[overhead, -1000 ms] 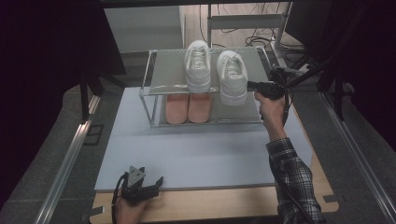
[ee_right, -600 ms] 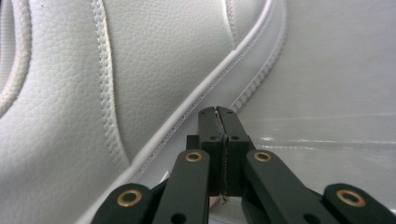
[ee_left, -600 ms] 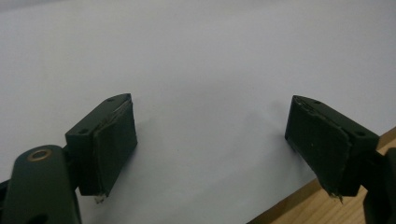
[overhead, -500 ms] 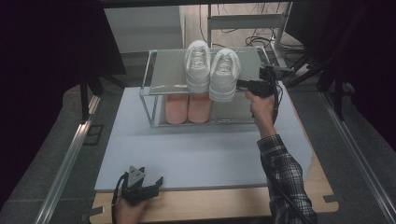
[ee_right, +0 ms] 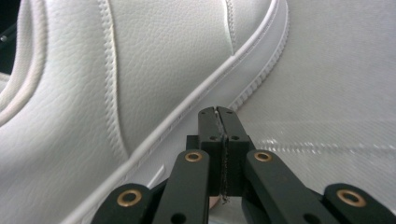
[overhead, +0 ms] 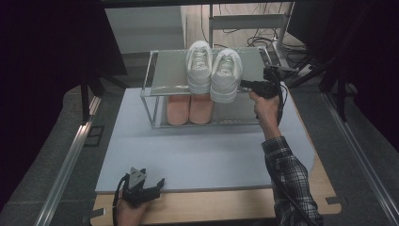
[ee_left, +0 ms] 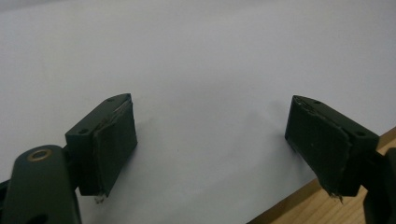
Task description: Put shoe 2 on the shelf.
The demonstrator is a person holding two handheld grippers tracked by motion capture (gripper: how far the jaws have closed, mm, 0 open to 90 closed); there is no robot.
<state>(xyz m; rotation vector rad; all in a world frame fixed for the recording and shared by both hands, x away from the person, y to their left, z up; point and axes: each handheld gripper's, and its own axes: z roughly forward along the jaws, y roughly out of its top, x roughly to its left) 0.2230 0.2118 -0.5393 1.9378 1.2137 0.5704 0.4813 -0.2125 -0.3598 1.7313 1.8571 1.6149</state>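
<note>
Right gripper (overhead: 248, 84) sits at the right side of the right white sneaker (overhead: 226, 74) on the top shelf of the shoe rack (overhead: 160, 75), jaws pressed fully together with nothing between them. In the right gripper view the closed tips (ee_right: 218, 116) meet the sneaker's sole edge (ee_right: 187, 116), so it reads as a push with the closed tip, not a grasp: likely nudging the shoe leftward to line it up with its mate. Closed jaws make a stiffer poking point for that.

Right white sneaker stands just beside the left white sneaker (overhead: 199, 66), sides about touching, both toes pointing to the near edge and overhanging the shelf front a little. Pair sits mid-shelf, slightly right of centre. Below, on the lower shelf, two pink shoes (overhead: 189, 109) sit side by side, toes near.

Left gripper (overhead: 139, 188) is parked at the near left on the edge of the pale mat (overhead: 197, 150) over the wooden tabletop (overhead: 226, 207), well apart from the rack. Its jaws stand wide, nothing in them; the left gripper view shows both pads (ee_left: 114, 144) over bare mat. Idle, kept out of the way while the right hand works.

Judgement: pair looks nearly aligned; remaining work is small straightening. Risk is pushing too hard and tipping the overhanging shoe off the shelf front.
</note>
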